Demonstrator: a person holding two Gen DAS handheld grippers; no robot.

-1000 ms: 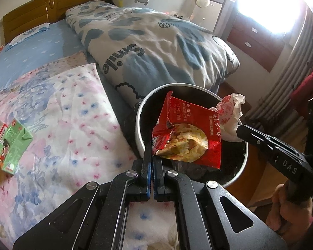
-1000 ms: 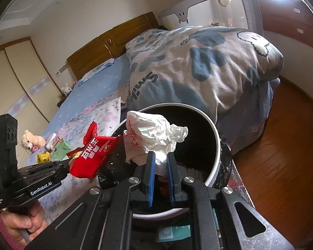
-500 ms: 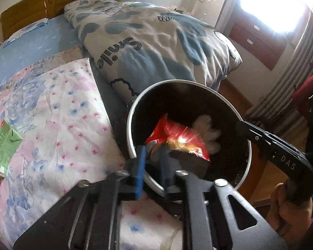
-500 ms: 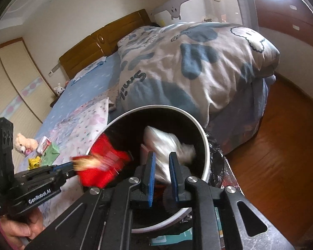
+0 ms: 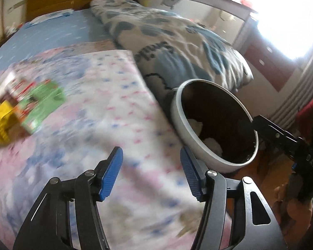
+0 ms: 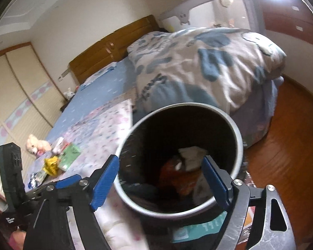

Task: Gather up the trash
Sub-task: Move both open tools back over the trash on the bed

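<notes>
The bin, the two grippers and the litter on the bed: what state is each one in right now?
Bin: upright, open-topped, red wrapper and white paper inside.
Left gripper: open, empty, jaws just opened.
Right gripper: open, empty, jaws just opened, above the bin.
Green carton: lying on the bed.
Yellow wrapper: crumpled, on the bed.

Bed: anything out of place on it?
Yes. Litter lies on the flowered sheet near the bed's far edge: a green carton, a crumpled yellow wrapper and smaller packets beside them. The bin already holds a red wrapper and white paper.
</notes>
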